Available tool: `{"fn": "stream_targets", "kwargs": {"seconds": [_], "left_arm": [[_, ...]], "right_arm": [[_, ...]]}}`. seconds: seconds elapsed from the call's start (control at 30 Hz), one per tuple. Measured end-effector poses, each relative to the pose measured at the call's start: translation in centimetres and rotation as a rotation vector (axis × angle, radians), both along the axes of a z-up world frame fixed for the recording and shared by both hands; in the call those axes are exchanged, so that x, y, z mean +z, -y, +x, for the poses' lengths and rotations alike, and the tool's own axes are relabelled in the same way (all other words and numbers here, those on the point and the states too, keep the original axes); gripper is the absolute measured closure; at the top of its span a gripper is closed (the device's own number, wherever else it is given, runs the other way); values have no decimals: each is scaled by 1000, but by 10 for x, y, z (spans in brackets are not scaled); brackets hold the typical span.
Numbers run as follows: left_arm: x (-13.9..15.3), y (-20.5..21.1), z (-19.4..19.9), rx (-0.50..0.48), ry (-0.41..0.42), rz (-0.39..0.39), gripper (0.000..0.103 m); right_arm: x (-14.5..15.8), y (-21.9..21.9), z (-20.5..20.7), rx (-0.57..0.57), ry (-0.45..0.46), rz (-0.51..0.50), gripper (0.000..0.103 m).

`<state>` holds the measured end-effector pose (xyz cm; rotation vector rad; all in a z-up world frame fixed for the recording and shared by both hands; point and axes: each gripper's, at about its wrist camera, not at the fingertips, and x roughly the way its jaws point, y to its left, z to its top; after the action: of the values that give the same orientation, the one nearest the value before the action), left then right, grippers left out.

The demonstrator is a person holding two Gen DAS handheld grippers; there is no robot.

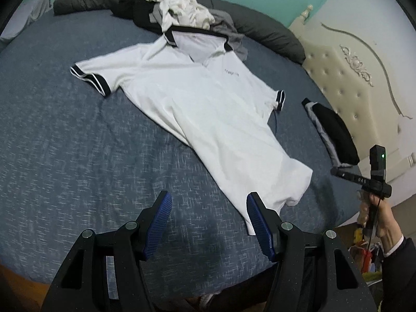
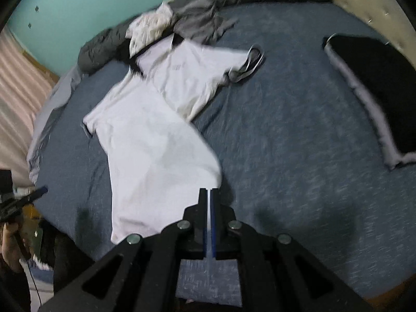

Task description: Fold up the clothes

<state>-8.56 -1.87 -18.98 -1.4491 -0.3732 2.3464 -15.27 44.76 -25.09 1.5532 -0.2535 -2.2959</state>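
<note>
Risk: right tongs (image 2: pixel 209 195), nearly closed on white polo shirt (image 1: pixel 197 109) hem, may slip and bunch it on bed (image 1: pixel 65 143); left tongs (image 1: pixel 209 205) gape, hold nothing

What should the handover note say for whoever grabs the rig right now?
Left gripper: open, empty, over the blue bedsheet beside the shirt's hem.
Right gripper: fingers nearly shut at the hem's corner; whether they still pinch cloth cannot be told.
White short-sleeved polo shirt with black trim: spread face up, no fold made yet.
Folded black garment with grey edge: lies apart near the headboard, looks done.
Pile of crumpled white and grey clothes: waits beyond the collar.
Left: fold the polo, then the pile.
</note>
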Motion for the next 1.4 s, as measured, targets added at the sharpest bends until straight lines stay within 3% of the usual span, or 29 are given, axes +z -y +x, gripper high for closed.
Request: {"fn": "stream_targets", "kwargs": {"seconds": [0.07,0.17,0.33,0.6,0.7,0.83,1.07,1.2,1.23,1.27,1.33,1.4], "left_arm": [[-5,-4,-2,-6,9,7,39],[-10,-9,-4,-24,10,6,39],[-15,-8,-1,-24,11,16,39],[-21,12,11,7,4,46,39],[-24,22,14,21,7,50,39],[-29,34,17,42,15,59,39],[-36,44,20,57,23,61,39],[-39,43,20,56,22,70,39],[-39,43,20,56,21,72,39],[-40,42,20,57,23,73,39],[-39,40,21,54,22,76,39],[-37,38,23,49,18,78,39]], "right_arm": [[-12,17,1,58,33,28,75],[-26,45,5,143,75,9,64],[-42,94,15,263,114,15,56],[-66,147,20,355,123,108,55],[-70,151,20,363,111,126,65],[-76,155,21,381,105,153,97],[-57,144,20,356,59,154,102],[-43,141,19,337,56,91,101],[-45,143,20,338,78,76,96],[-48,148,20,344,106,78,77],[-56,164,27,371,118,114,57],[-63,176,32,396,127,122,57]]}}
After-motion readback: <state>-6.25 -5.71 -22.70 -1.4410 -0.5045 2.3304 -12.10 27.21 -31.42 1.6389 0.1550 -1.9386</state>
